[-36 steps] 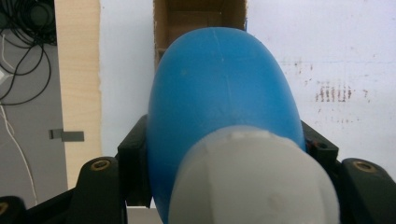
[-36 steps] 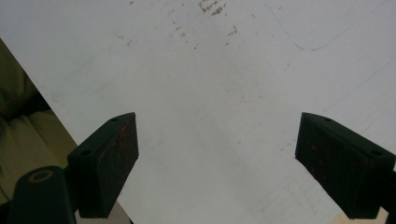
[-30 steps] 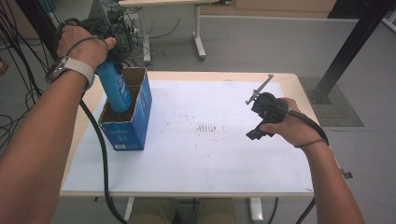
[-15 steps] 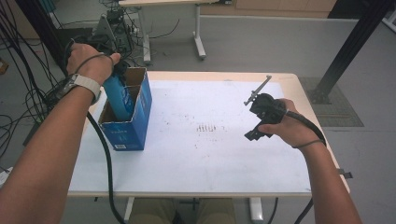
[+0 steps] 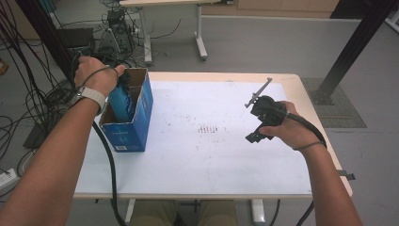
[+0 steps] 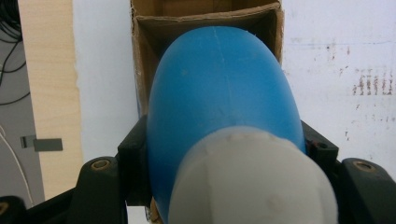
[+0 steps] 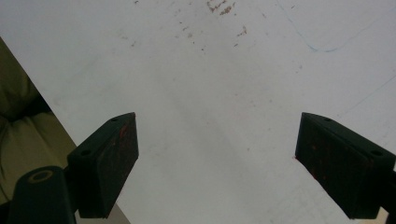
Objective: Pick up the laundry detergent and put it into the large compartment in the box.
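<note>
Blue plastic, a bottle with a pale cap, sits clenched between the jaws of the left hand-held gripper, held lengthwise so its base leads down into the open cardboard box. That box stands upright at the left edge of the tabletop, its mouth facing up, which is why the bottle is brought in from above; its lower part is already inside, judging by the high view. Well apart to the right, the right hand-held gripper hangs released over bare tabletop, jaws spread wide and holding nothing, probably kept clear so the left hand can work unhindered
</note>
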`<action>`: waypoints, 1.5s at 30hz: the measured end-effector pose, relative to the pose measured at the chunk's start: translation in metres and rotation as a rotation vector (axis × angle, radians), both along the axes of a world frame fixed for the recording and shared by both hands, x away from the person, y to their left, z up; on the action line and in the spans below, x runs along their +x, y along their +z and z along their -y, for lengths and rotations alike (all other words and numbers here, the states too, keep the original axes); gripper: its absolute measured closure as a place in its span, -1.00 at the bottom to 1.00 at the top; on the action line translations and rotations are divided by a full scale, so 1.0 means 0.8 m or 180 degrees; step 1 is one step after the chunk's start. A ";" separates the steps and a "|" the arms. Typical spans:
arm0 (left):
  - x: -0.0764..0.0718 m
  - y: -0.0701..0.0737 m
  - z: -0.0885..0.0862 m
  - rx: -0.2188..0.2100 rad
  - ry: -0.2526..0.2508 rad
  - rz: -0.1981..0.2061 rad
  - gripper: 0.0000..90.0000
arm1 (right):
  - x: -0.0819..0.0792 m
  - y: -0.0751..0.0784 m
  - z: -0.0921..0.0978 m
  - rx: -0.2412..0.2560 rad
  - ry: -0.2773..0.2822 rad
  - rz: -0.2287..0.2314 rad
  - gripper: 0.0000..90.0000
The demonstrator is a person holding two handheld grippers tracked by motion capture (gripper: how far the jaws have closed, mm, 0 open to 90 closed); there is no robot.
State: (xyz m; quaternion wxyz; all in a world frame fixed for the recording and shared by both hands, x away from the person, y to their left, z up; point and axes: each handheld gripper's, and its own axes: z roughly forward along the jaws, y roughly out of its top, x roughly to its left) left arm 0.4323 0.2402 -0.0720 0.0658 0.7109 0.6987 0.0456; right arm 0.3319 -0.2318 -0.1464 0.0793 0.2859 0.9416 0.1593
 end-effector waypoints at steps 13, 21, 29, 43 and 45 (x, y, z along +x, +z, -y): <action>0.002 -0.031 -0.001 0.0006 -0.0011 -0.0024 -0.17 | 0.000 -0.004 0.002 0.0003 -0.0016 -0.0024 -0.71; 0.004 -0.052 -0.001 0.0015 -0.0032 -0.0069 -0.17 | 0.000 -0.005 0.003 0.0001 -0.0016 -0.0023 -0.71; 0.006 -0.073 -0.001 0.0022 -0.0061 -0.0104 -0.17 | 0.002 -0.008 0.004 0.0007 -0.0034 -0.0048 -0.71; 0.009 -0.090 0.002 0.0052 -0.0099 -0.0166 -0.17 | 0.005 -0.011 0.002 0.0006 -0.0021 -0.0064 -0.71; 0.010 -0.090 0.003 0.0058 -0.0102 -0.0179 -0.17 | 0.004 -0.011 0.002 0.0013 -0.0025 -0.0062 -0.71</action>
